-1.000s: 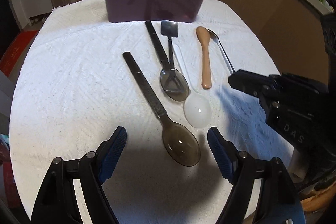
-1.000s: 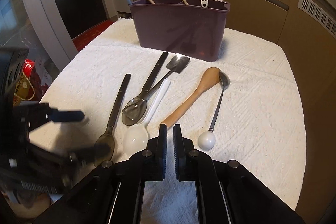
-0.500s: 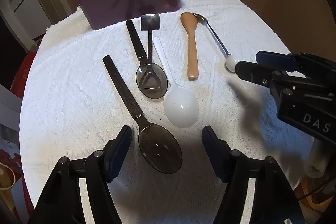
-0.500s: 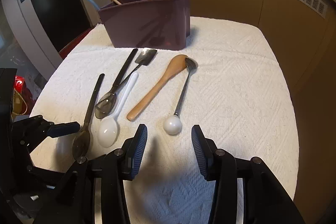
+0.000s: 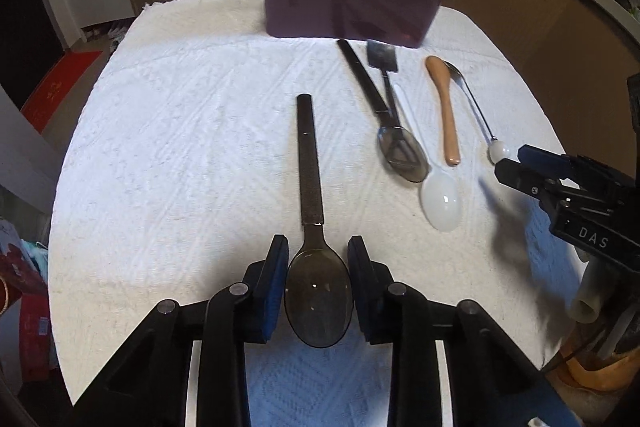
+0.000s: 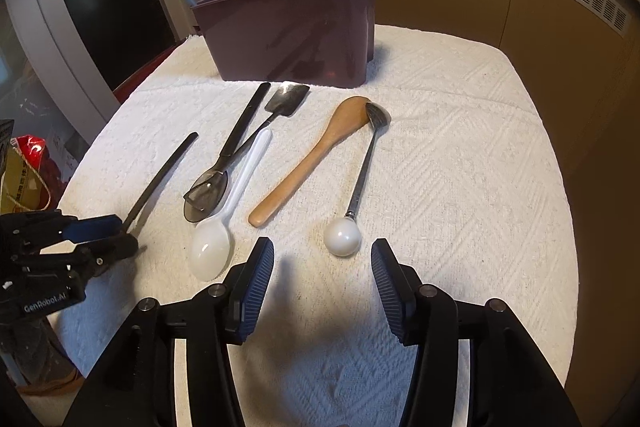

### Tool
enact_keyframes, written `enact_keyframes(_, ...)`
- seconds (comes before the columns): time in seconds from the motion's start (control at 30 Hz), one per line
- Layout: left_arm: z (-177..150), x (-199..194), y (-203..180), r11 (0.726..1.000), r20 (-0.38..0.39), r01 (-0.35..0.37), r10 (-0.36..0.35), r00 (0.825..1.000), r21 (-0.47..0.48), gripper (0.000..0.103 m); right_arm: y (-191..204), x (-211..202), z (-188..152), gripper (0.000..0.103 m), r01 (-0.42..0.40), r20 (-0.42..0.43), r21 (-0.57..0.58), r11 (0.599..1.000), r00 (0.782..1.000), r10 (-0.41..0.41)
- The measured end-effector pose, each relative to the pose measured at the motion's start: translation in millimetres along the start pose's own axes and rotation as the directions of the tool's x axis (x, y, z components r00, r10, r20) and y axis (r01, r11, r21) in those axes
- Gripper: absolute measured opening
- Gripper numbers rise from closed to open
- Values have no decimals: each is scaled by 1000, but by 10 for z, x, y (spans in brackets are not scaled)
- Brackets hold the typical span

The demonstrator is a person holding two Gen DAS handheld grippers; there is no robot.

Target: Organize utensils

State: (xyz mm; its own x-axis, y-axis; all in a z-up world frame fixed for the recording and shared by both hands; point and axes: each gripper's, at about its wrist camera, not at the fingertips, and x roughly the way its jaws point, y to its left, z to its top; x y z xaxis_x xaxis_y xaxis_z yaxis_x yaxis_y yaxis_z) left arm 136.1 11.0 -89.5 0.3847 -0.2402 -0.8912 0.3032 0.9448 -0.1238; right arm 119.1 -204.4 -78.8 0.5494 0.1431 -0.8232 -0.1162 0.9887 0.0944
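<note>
My left gripper [image 5: 318, 259] is shut on the bowl of a smoky dark plastic spoon [image 5: 310, 163], whose handle points toward the purple utensil caddy [image 5: 352, 7]. In the right wrist view that spoon's handle [image 6: 164, 175] runs out of the left gripper [image 6: 120, 235] at the left. My right gripper [image 6: 322, 259] is open, its pads either side of and just short of the white ball end of a metal spoon [image 6: 343, 237]. A second dark spoon [image 6: 224, 163], a black spatula [image 6: 286, 101], a white plastic spoon [image 6: 224, 223] and a wooden spoon [image 6: 316, 155] lie between.
The caddy [image 6: 296, 27] stands at the back of the white towel-covered table [image 6: 460, 167] and holds chopsticks, a blue handle and a white figure-topped utensil. Brown cabinets stand behind and to the right. A red bag [image 6: 28, 147] sits off the left edge.
My left gripper has moved forward and closed on the dark spoon's bowl. My right gripper went from shut to wide open and now frames the white ball end.
</note>
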Motion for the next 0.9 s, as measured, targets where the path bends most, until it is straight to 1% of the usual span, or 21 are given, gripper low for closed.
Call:
enact_keyframes(0.07,6,35,102,999,-14,10,-11,1000,-35,27,28,34,13,52,-5,-7,-6,1000,1000,5)
enact_keyframes(0.13,14,71,112,999,-29,24,-25,999,-45,27,68,60,24,52,-6,-10,-14,1000,1000,6)
enact_keyframes(0.27,114,123,43,1000,-28,16,-16,999,-23,27,100,88,37,52,-4,-14,-24,1000,1000,4)
enact_keyframes(0.37,250,194,-18,1000,-35,-1,1,999,13,27,76,98,38,52,-1,-17,-21,1000,1000,1)
enact_keyframes(0.43,346,252,-51,999,-41,-4,5,999,43,31,51,109,40,52,3,-19,-16,1000,1000,-3)
enact_keyframes(0.5,431,302,-73,997,-63,26,-22,998,68,44,17,108,39,52,7,-17,-11,1000,1000,-7)
enact_keyframes(0.53,459,319,-84,996,-80,44,-38,996,75,48,2,104,38,52,10,-15,-9,1000,1000,-10)
enact_keyframes(0.57,485,336,-102,993,-101,66,-57,993,93,56,-15,101,39,52,13,-14,-8,1000,1000,-13)
enact_keyframes(0.6,499,347,-120,991,-118,78,-64,991,112,59,-35,97,40,52,16,-13,-5,1000,1000,-16)
enact_keyframes(0.63,507,351,-131,989,-128,76,-59,990,128,59,-53,94,41,52,19,-12,-3,1000,1000,-19)
enact_keyframes(0.67,510,346,-132,989,-131,66,-48,990,135,49,-65,92,43,52,21,-11,-1,1000,1000,-21)
enact_keyframes(0.7,514,336,-119,988,-129,33,-14,992,148,32,-79,88,46,52,23,-9,1,1000,1000,-23)
enact_keyframes(0.73,514,325,-104,987,-125,12,8,992,159,26,-92,78,48,52,24,-5,3,1000,1000,-24)
enact_keyframes(0.77,516,315,-66,988,-124,5,14,992,157,16,-98,73,49,52,23,-2,6,1000,1000,-23)
enact_keyframes(0.8,518,307,-23,990,-124,8,10,992,142,11,-111,66,48,52,23,2,9,1000,1000,-23)
enact_keyframes(0.87,505,280,50,994,-115,18,-6,993,109,10,-130,69,50,52,23,4,13,1000,1000,-23)
enact_keyframes(0.9,484,246,66,995,-91,10,-1,996,97,10,-135,79,53,52,24,2,12,1000,1000,-24)
